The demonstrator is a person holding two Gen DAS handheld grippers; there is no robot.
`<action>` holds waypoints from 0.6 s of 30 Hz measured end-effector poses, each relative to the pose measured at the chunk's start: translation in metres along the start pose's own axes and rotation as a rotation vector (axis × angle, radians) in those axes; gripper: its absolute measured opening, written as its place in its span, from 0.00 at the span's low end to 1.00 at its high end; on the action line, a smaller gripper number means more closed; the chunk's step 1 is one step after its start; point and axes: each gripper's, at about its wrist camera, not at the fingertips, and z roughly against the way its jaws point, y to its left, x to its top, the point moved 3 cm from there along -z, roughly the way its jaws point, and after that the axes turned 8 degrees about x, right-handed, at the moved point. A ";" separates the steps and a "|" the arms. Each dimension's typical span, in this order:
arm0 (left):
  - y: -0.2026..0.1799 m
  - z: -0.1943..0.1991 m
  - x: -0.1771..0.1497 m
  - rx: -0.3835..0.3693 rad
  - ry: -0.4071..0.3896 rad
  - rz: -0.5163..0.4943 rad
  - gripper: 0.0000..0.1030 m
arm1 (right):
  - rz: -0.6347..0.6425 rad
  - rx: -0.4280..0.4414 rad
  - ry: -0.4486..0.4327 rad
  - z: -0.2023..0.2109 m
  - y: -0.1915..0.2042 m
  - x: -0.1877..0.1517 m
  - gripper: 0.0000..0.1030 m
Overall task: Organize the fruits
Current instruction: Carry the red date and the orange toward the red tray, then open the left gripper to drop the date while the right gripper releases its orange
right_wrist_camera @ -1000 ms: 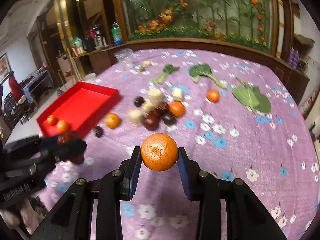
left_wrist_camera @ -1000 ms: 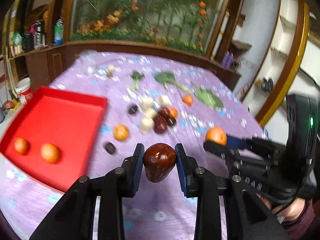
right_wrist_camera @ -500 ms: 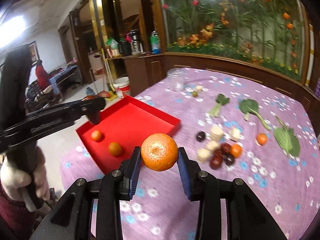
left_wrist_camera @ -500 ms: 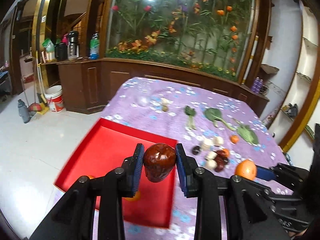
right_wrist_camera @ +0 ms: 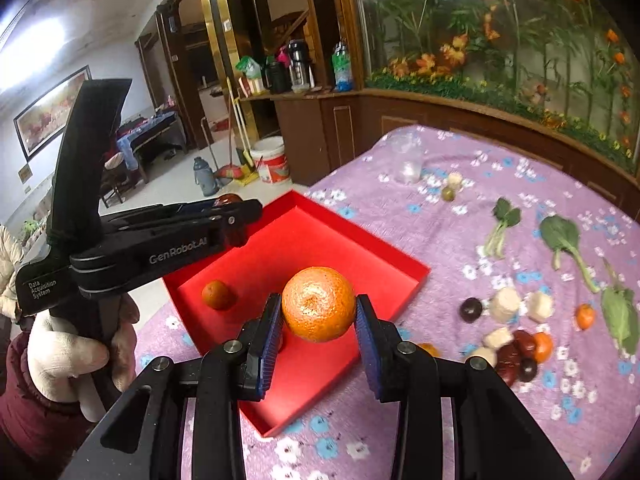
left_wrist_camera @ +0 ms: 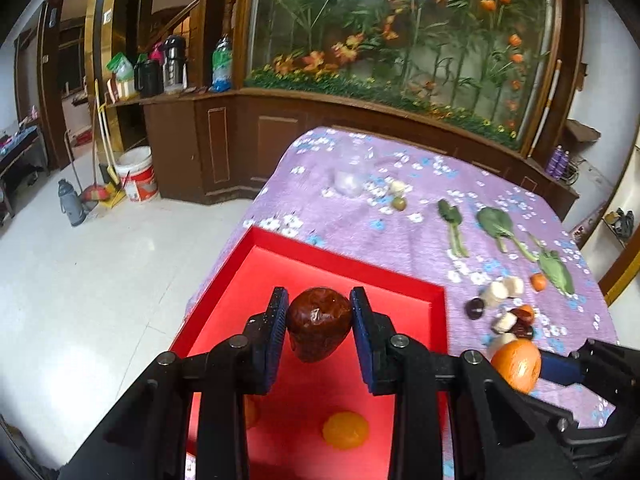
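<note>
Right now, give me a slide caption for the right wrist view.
Right tongs hold an orange over the red tray; left tongs carry a date beside it.

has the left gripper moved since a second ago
Yes. The left gripper, shut on the dark red fruit, swung from over the purple cloth to above the red tray.
</note>
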 end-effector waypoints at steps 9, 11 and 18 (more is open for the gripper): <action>0.016 -0.063 -0.011 0.061 0.113 0.021 0.30 | -0.043 0.006 0.081 -0.051 -0.016 -0.007 0.39; 0.019 -0.073 -0.013 0.076 0.133 0.021 0.30 | -0.047 0.009 0.096 -0.061 -0.017 -0.007 0.39; 0.025 -0.088 -0.014 0.110 0.166 0.008 0.30 | -0.041 0.020 0.147 -0.096 -0.017 -0.008 0.39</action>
